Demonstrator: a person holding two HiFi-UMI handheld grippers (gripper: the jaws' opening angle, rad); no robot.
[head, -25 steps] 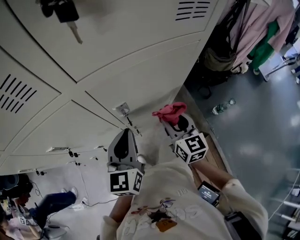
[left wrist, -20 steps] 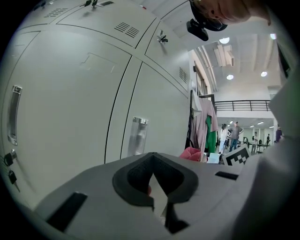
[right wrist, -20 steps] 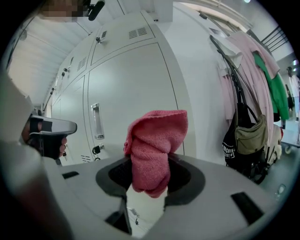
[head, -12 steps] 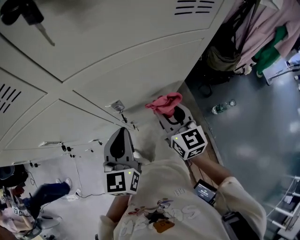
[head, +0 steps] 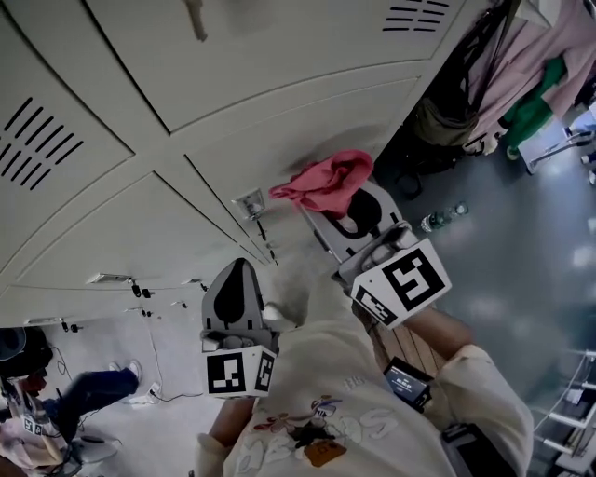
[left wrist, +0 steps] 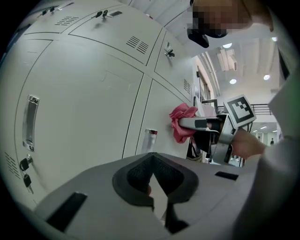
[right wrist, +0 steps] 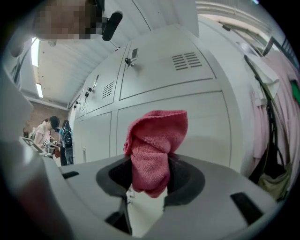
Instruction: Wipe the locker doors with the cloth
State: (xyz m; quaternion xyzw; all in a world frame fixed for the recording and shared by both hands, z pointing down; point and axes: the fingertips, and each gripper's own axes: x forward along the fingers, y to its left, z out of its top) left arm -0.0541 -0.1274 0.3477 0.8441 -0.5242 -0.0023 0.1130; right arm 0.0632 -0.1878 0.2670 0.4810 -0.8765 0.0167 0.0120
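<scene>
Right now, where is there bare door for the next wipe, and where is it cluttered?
Bare: the upper door between the hanging key and the vent slots, and the lower door panel just above the cloth. Crowded: around the latch, immediately left of the cloth.

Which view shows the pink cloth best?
Right gripper view: the pink cloth fills the centre, clamped in the right tongs, weave visible. Head view shows it from above, bunched at the tong tips near a locker door. Left gripper view shows it small and side-on.
</scene>
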